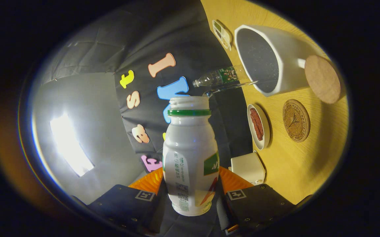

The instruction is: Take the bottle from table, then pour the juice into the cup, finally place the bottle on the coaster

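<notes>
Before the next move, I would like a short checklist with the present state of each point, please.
1. Grip: gripper holds the bottle, both fingers on it: ok.
2. Bottle cap off, neck open: ok.
3. Juice level inside the bottle: cannot tell.
4. Cup mouth free to receive juice: ok.
5. Bottle mouth over the cup: not ok, the cup lies well beyond it.
6. Printed coaster bare on the table: ok.
</notes>
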